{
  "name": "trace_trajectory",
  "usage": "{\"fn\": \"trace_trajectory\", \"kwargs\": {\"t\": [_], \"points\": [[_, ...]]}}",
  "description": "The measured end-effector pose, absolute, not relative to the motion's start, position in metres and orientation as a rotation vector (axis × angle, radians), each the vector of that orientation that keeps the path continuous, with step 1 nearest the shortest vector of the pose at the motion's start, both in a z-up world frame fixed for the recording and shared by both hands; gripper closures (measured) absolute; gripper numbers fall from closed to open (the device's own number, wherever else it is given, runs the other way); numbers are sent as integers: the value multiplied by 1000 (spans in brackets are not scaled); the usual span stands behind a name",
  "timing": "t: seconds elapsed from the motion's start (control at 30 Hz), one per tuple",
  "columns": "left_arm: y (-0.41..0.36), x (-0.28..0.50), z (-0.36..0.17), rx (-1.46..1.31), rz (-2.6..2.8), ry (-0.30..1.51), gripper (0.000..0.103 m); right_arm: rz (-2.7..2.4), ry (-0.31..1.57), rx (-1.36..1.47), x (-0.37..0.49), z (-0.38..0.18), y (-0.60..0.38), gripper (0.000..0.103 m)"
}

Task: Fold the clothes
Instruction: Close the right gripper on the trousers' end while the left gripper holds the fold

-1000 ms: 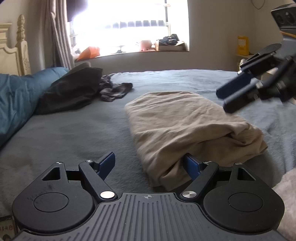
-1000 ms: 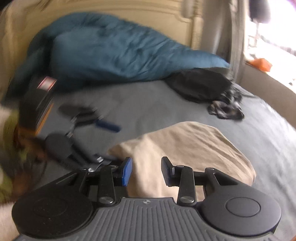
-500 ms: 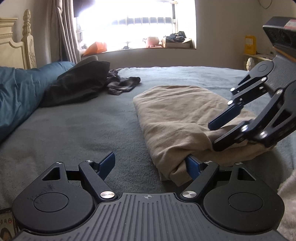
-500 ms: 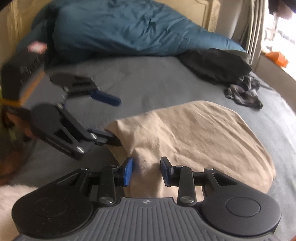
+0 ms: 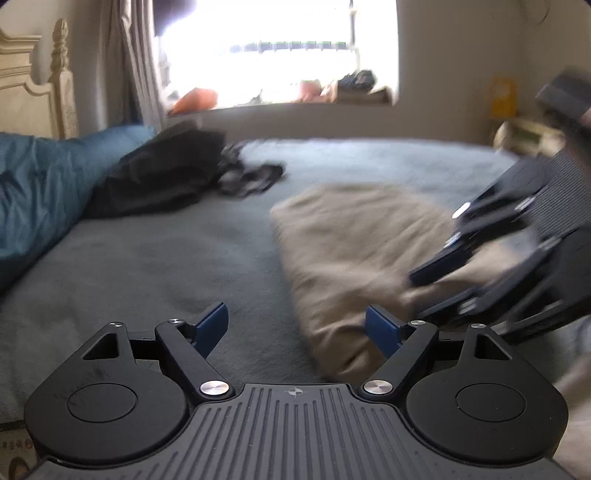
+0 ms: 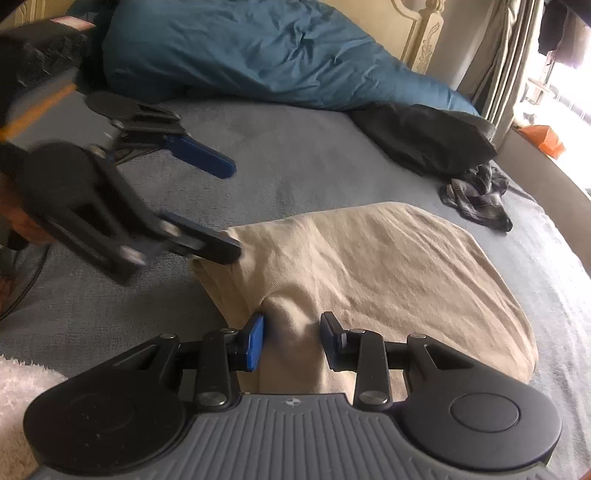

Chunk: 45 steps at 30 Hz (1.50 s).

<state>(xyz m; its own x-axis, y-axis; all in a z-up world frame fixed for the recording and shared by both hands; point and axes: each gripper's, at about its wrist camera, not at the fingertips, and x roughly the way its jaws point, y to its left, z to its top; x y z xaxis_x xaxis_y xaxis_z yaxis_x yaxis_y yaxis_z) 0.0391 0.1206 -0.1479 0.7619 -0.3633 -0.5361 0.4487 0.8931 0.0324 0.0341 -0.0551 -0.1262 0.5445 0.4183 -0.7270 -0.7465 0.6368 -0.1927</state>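
A beige garment lies on a grey-blue bed. Behind it, a teal duvet, a black garment and a dark plaid cloth, grey and black checked. The headboard is cream; the curtain is grey-brown. Both tools, the left gripper and the right gripper, are black with blue pads. An orange item sits on the windowsill, and a yellow box by the wall.
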Motion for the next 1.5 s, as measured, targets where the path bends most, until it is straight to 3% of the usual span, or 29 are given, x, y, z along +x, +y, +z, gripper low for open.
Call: {"fn": "trace_trajectory", "kwargs": {"t": [0.5,0.97,1.27,1.5], "points": [[128,44,-161,110,-426,578,15,567,675,-575,5,-131,-89,67],[139,37,-121,13,-467,497,18,543,665,-530,3,-133,-90,67],[94,46,-155,145,-496,571,18,510,676,-526,-18,-119,-99,67],[108,46,-157,104,-476,589,17,478,652,-264,-24,-83,-135,67]]}}
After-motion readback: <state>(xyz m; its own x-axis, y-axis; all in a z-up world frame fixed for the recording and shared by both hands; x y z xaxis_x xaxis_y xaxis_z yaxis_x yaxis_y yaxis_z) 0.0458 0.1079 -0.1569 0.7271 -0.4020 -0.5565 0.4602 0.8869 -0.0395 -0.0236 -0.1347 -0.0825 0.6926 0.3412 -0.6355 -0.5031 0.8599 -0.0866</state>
